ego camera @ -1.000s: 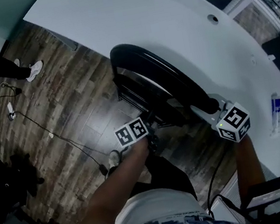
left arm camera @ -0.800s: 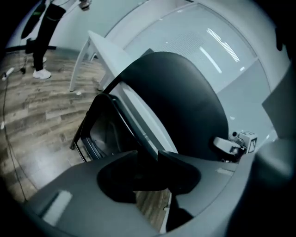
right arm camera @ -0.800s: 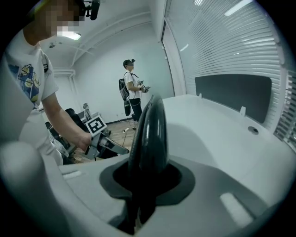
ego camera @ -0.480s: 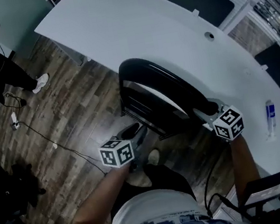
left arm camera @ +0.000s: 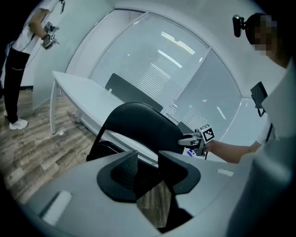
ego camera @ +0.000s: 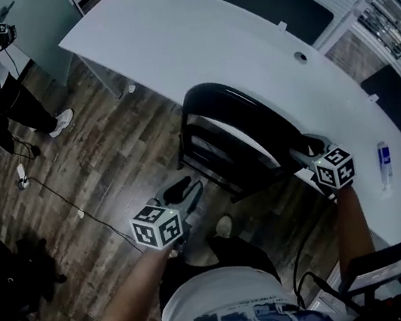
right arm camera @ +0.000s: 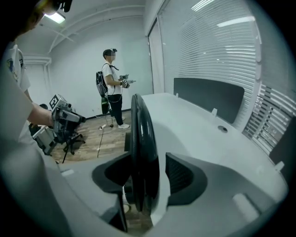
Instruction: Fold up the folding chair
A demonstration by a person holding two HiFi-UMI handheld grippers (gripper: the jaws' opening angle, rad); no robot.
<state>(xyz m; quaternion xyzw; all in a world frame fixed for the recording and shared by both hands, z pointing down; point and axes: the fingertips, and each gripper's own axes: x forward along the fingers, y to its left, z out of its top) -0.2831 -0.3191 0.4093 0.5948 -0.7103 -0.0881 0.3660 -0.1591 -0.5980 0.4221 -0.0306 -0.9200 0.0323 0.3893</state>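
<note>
Since the earlier frame the left gripper [ego camera: 183, 191] has come up and away from the folding chair's [ego camera: 239, 118] lower front, and the right gripper's [ego camera: 303, 152] jaws have just been opening around the backrest edge.

In the left gripper view the left gripper's fingers [left arm camera: 121, 170] stand narrowly apart with nothing between them, only floor [ego camera: 95, 174] beyond; it hangs just left of the chair and clear of it.

In the right gripper view the black backrest rim [right arm camera: 141, 139] runs between the wide-spread fingers [right arm camera: 182, 178], with a gap showing on the right side, so they no longer clamp it.

That gripper sits at the backrest's near right end. The chair stands upright on the wooden floor against the near edge of the curved white table [ego camera: 186, 35]. A small blue-and-white item [ego camera: 385, 160] lies on the table, far right.
</note>
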